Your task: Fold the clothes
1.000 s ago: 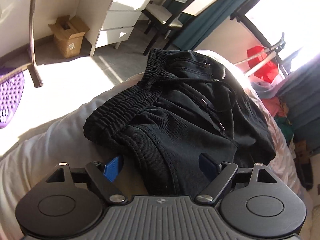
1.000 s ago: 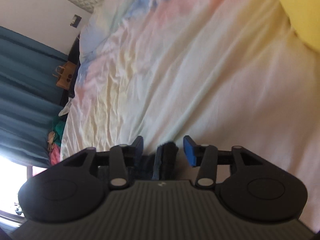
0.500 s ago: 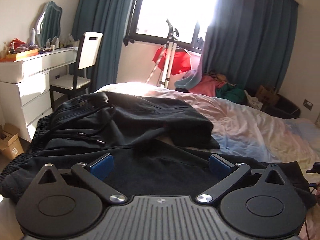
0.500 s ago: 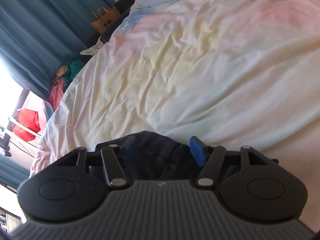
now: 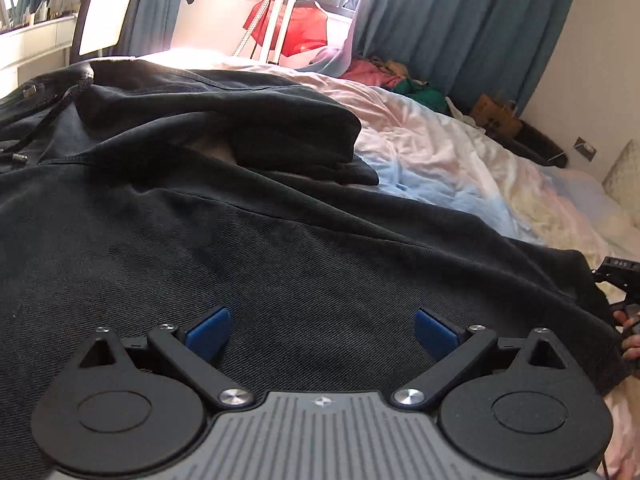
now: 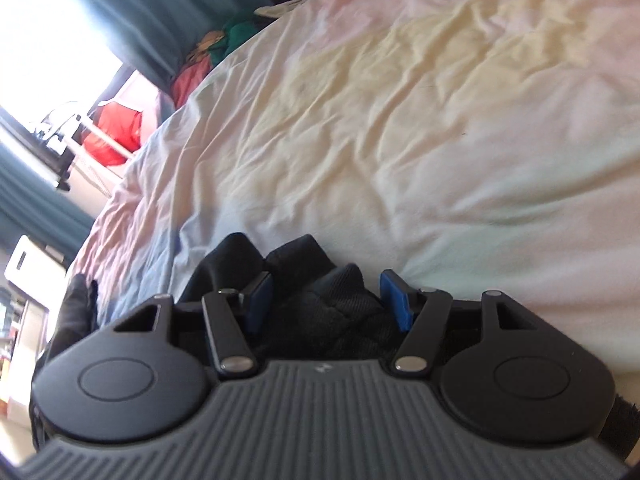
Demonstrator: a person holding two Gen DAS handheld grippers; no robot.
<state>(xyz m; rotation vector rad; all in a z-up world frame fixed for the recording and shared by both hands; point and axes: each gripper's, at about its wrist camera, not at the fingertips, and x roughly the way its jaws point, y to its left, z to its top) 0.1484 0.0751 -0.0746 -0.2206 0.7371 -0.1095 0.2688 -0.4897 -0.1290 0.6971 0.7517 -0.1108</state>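
On the bed (image 5: 460, 160), a pair of black trousers (image 5: 260, 248) lies spread over the pastel, wrinkled sheet, its drawstring waistband at the far left and one leg folded over near the middle. The left gripper (image 5: 322, 330) hovers just above the dark cloth with its blue pads wide apart, nothing between them. The right gripper (image 6: 326, 300) has a bunched fold of the same trousers lying between its pads, which stand somewhat apart; I cannot tell whether they press it. No readable writing shows (only a small emblem on each gripper body). Teal curtains (image 5: 460, 20) flank a bright window at the far side, with a red cloth (image 5: 296, 28) on a white rack, a heap of coloured clothes (image 5: 400, 80), a brown paper bag (image 5: 496, 116) by the right wall, and a white chair (image 5: 104, 12) far left.
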